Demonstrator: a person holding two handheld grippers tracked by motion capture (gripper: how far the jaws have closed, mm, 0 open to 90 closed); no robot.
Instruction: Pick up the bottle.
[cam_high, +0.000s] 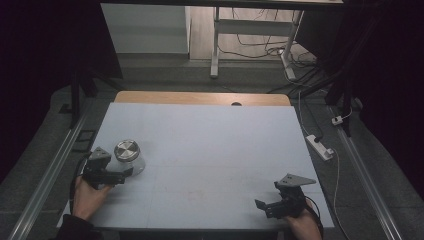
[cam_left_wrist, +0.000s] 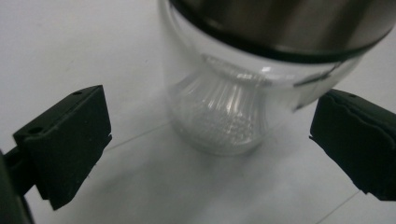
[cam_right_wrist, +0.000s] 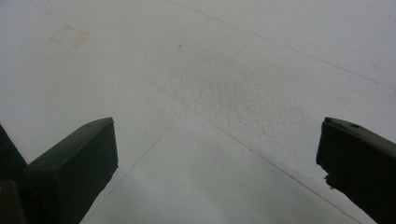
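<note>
A clear glass jar (cam_high: 131, 159) with a round metal lid (cam_high: 127, 149) stands upright on the white table (cam_high: 210, 145) at the left. My left gripper (cam_high: 123, 175) sits just in front of it, open. In the left gripper view the jar (cam_left_wrist: 224, 112) is close ahead, between the lines of the two wide-apart jaws and untouched by them; its steel lid band (cam_left_wrist: 285, 23) crosses the top. My right gripper (cam_high: 264, 206) rests near the table's front right corner, open, with bare tabletop (cam_right_wrist: 196, 93) between its jaws.
A wooden strip (cam_high: 200, 98) runs along the table's far edge. On the floor to the right lie a white power strip (cam_high: 320, 146) and cables. White desk legs (cam_high: 216, 45) stand beyond the table. Dark curtains flank both sides.
</note>
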